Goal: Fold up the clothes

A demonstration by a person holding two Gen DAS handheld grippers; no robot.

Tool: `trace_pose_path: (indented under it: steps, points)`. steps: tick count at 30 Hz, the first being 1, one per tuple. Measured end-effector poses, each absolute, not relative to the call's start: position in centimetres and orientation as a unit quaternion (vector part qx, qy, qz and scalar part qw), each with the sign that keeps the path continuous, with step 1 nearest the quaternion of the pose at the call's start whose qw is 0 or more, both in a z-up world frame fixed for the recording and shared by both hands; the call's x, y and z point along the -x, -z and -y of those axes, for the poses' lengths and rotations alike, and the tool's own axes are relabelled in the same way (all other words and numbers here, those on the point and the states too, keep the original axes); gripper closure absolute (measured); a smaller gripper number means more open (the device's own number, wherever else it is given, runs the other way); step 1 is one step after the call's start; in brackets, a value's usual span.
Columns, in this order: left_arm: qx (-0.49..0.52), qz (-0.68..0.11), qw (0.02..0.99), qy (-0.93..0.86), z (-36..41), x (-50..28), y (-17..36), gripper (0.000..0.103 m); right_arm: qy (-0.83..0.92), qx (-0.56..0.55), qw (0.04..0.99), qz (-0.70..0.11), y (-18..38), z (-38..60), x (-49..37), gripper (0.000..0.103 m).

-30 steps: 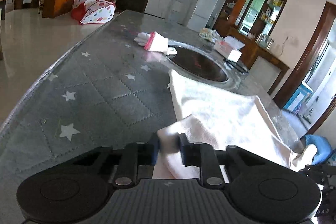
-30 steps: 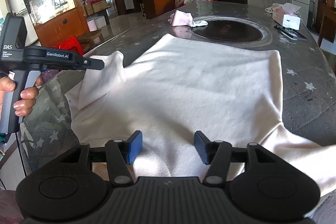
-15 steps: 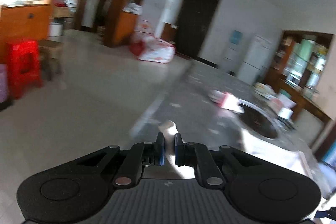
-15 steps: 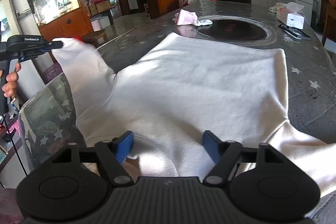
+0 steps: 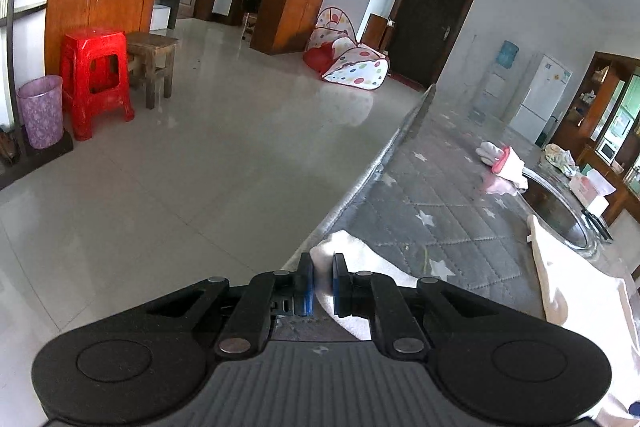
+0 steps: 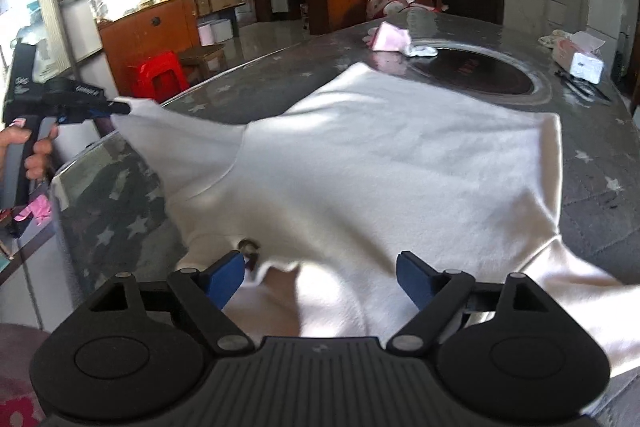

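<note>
A white long-sleeved garment [image 6: 384, 163] lies spread on the grey star-patterned table [image 6: 600, 163]. My left gripper [image 5: 322, 283] is shut on the cuff of its left sleeve [image 5: 340, 251] and holds it stretched out past the table's left edge; it also shows in the right wrist view [image 6: 116, 109], with the sleeve [image 6: 180, 135] pulled taut. My right gripper [image 6: 320, 277] is open, just above the garment's near edge at the collar, holding nothing. The right sleeve [image 6: 580, 291] trails off to the near right.
A pink-and-white cloth [image 6: 390, 37] lies at the far side beside a round dark inset [image 6: 472, 71]. A tissue box [image 6: 580, 57] and a dark flat object [image 6: 584, 89] sit far right. A red stool [image 5: 96, 79], wooden stool and purple bin [image 5: 40, 111] stand on the floor left.
My left gripper has carried the sleeve cuff outward to the left, from over the garment to beyond the table edge, stretching the sleeve straight. My right gripper has opened wider and stayed over the collar.
</note>
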State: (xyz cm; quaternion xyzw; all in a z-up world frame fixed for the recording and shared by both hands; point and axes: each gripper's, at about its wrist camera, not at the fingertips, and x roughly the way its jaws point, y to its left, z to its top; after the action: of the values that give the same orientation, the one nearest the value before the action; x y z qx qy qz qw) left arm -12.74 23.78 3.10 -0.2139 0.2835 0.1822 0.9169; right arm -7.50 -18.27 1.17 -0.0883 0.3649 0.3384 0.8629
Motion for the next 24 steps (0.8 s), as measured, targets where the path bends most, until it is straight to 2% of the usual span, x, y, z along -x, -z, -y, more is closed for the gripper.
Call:
trace_pose_path:
  steps: [3, 7, 12, 15, 17, 24]
  points:
    - [0.213, -0.291, 0.914, -0.189, -24.1, 12.6, -2.7, 0.093, -0.349, 0.106, 0.858, -0.36, -1.0, 18.1, 8.6, 0.018]
    - [0.225, -0.306, 0.904, -0.194, -24.9, 12.5, -1.9, 0.092, -0.36, 0.076, 0.86, -0.353, -2.2, 19.4, 8.9, 0.017]
    - [0.222, -0.313, 0.903, -0.195, -25.1, 12.6, -2.3, 0.085, -0.314, 0.037, 0.885, -0.342, -3.3, 23.2, 8.1, 0.017]
    - [0.209, -0.311, 0.905, -0.201, -25.2, 12.6, -2.9, 0.076, -0.266, 0.021, 0.901, -0.343, -3.3, 25.9, 7.4, 0.017]
    - [0.207, -0.305, 0.907, -0.205, -25.2, 12.6, -3.4, 0.066, -0.233, 0.015, 0.911, -0.34, -3.4, 27.9, 7.1, 0.017]
    - [0.185, -0.286, 0.925, -0.17, -23.0, 12.3, -5.6, 0.051, -0.084, -0.019, 0.94, -0.329, -3.4, 35.5, 5.3, 0.017]
